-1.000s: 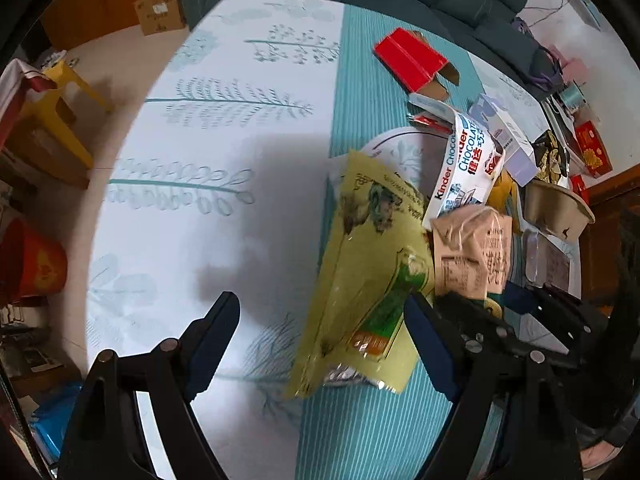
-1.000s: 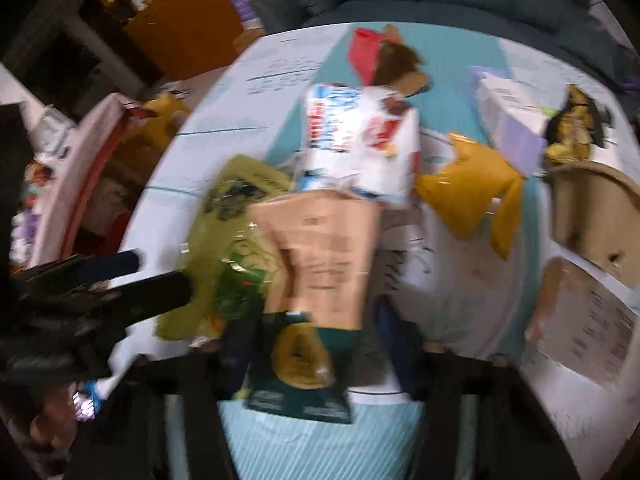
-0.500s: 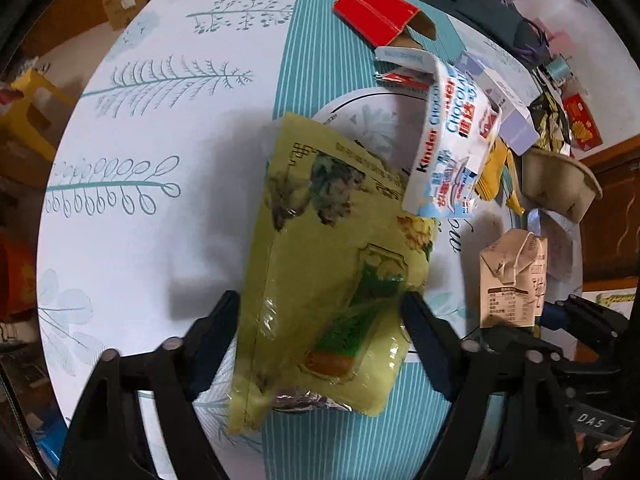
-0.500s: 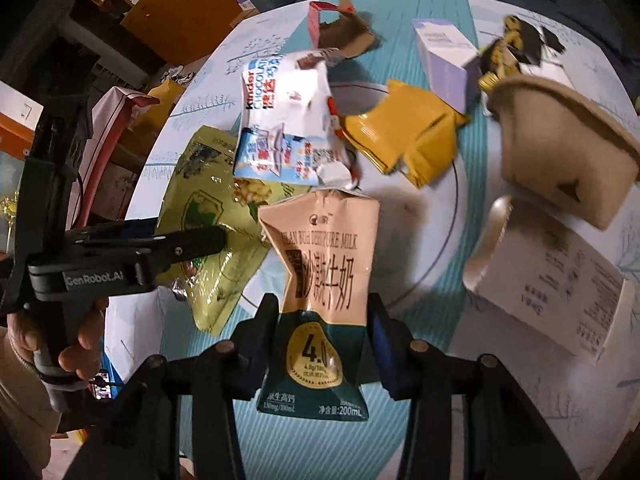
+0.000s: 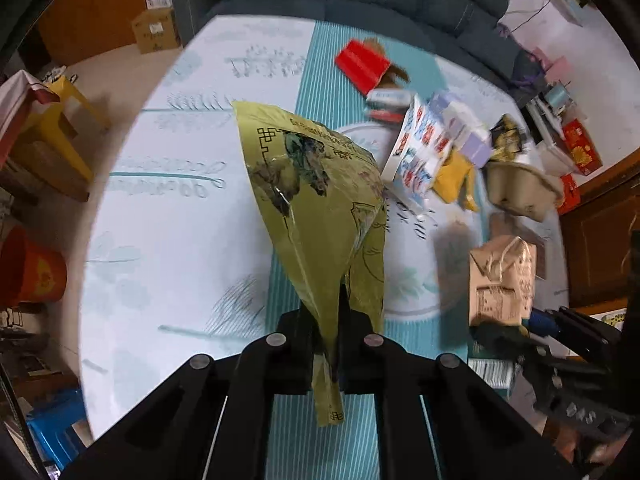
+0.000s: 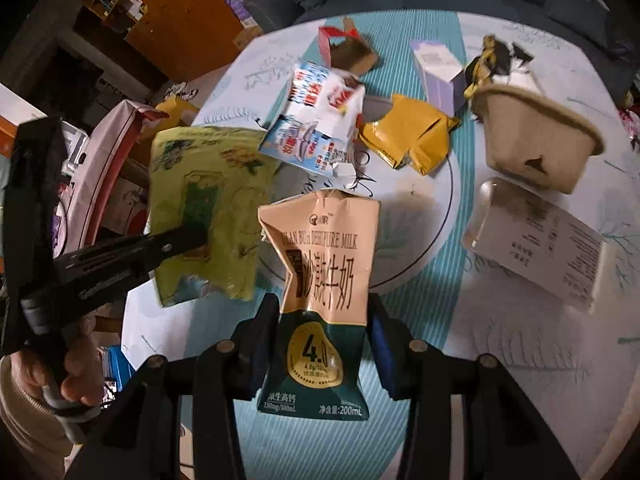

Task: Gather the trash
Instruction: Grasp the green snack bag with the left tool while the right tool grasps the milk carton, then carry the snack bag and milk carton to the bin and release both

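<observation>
Yellow-green plastic is pinched between the clenched fingers of the left gripper (image 5: 326,316): a crumpled bag (image 5: 320,200) is held by its lower end and lifted clear of the bench (image 5: 168,240), its wide upper part fanning out toward the far side. In the right wrist view the same bag (image 6: 208,208) is seen hanging by the bench's left edge, with the left gripper (image 6: 188,240) clamped on it and a hand (image 6: 76,372) wrapped round the handle.

A tan and dark green milk pouch (image 6: 324,292) is grasped about its lower middle by the right gripper (image 6: 324,336), one finger pressed to each side. It is held upright above the near part of the bench, its torn top pointing away. The pouch (image 5: 502,280) is also visible in the left wrist view, near the right edge.

More litter is spread over the middle and far side of the bench: a white, blue and red wrapper (image 6: 316,120), a folded yellow wrapper (image 6: 408,136) just beside it, a torn red carton (image 6: 344,48) toward the far edge, a lilac box (image 6: 438,72), and a beige paper bowl (image 6: 536,136) tipped on its side near the right edge. A clear box (image 6: 536,240) with a white printed label is lying nearer, below the bowl.
</observation>
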Motion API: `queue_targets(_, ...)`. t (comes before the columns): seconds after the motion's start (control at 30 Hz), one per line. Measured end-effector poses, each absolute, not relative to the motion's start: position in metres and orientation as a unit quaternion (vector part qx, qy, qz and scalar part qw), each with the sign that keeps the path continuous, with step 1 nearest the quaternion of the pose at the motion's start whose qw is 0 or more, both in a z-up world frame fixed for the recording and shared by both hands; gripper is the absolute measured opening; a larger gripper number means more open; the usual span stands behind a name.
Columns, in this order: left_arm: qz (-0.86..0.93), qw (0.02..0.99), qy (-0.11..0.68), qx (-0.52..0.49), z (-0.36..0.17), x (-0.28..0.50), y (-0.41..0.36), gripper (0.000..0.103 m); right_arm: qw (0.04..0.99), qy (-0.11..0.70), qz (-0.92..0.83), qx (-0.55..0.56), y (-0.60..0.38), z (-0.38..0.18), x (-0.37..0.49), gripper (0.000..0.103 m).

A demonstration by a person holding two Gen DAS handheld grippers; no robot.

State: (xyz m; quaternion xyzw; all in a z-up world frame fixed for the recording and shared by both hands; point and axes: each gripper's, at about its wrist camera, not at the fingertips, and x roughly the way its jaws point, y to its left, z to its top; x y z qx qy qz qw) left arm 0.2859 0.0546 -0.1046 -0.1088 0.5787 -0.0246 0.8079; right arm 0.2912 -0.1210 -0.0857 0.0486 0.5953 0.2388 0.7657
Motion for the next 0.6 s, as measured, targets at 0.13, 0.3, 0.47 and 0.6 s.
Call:
queue_targets(0.13,-0.043,0.82,0.558,-0.119,-0.075,0.25,0.075,0.005,0.781,0.579,0.226,0.063,-0.122,-0.071,0.272,0.043)
queue_targets(0.3,-0.066,0.83,0.546,-0.093,-0.048,0.198,0.096,0.005,0.801,0.557,0.2,0.092,-0.118,-0.054,0.226,0.043)
queue_targets(0.47,-0.114,0.83,0.542,-0.064,-0.04,0.139,0.114,0.005,0.809,0.545,0.18,0.123,-0.101,-0.051,0.167,0.043)
queue_targets(0.6,-0.149,0.822,0.548,-0.04,-0.047,0.094,0.125,0.005,0.814,0.541,0.165,0.131,-0.08,-0.052,0.119,0.043)
